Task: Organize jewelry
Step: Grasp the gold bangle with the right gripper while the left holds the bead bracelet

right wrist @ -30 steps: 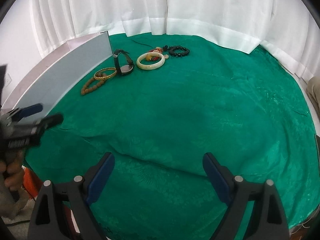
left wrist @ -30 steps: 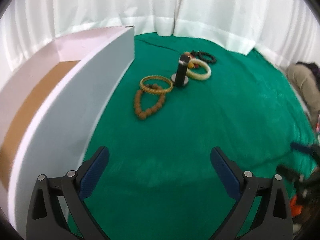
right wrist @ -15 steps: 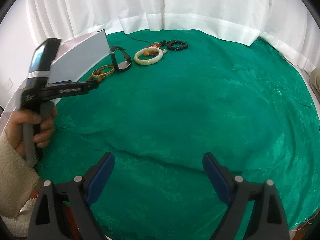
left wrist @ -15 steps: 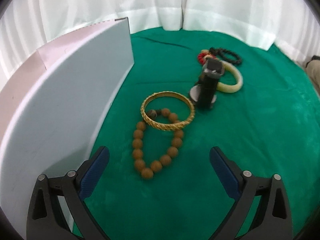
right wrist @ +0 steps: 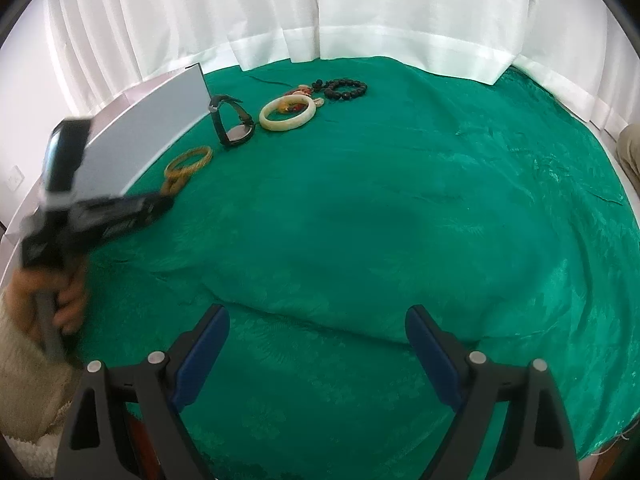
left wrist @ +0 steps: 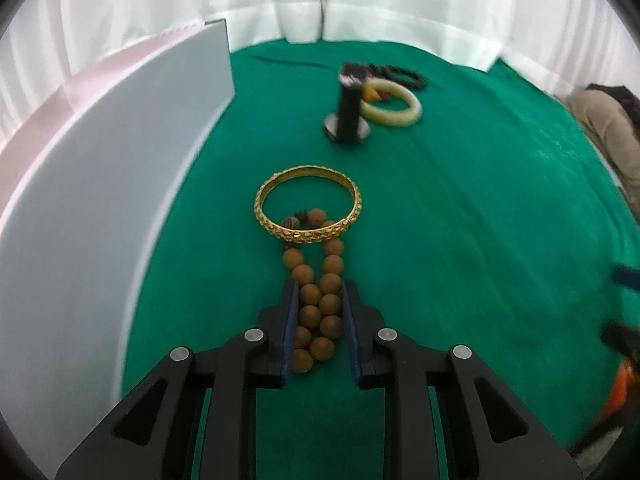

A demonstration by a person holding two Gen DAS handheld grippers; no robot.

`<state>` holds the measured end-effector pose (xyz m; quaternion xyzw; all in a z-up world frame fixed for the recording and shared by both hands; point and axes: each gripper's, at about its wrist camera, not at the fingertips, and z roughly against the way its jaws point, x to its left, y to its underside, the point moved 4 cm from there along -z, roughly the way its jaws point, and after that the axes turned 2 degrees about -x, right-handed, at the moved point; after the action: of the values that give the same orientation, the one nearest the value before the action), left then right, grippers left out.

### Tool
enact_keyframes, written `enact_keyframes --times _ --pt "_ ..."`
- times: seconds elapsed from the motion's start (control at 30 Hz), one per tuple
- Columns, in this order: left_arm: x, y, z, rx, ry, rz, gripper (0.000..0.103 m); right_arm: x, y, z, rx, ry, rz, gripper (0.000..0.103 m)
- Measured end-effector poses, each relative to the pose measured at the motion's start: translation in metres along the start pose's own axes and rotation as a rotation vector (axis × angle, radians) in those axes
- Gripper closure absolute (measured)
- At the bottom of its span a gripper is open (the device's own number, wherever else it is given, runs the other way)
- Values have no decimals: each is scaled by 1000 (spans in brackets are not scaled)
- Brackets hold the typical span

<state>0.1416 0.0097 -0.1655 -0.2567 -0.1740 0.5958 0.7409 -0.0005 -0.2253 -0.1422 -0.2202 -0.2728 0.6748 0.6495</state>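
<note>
Now the left gripper clenches the brown bead bracelet on the green cloth, the bracelet's far end tucked under the gold bangle. Well away from the bangle, the right gripper hangs released.
</note>
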Motion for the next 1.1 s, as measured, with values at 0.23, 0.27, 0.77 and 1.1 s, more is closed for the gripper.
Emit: enact_keyframes --times 0.23,0.27,0.77,1.1 --pt "6 26 29 -3 24 58 61 16 -10 -7 19 -41 37 12" --pt "8 29 32 -5 21 68 55 21 -14 -10 21 -60 47 12" --pt "24 42 36 -17 -2 135 48 104 -87 -120 206 -469 -188 41" --pt "22 40 34 -16 -7 140 46 82 -92 -114 153 -345 -208 98"
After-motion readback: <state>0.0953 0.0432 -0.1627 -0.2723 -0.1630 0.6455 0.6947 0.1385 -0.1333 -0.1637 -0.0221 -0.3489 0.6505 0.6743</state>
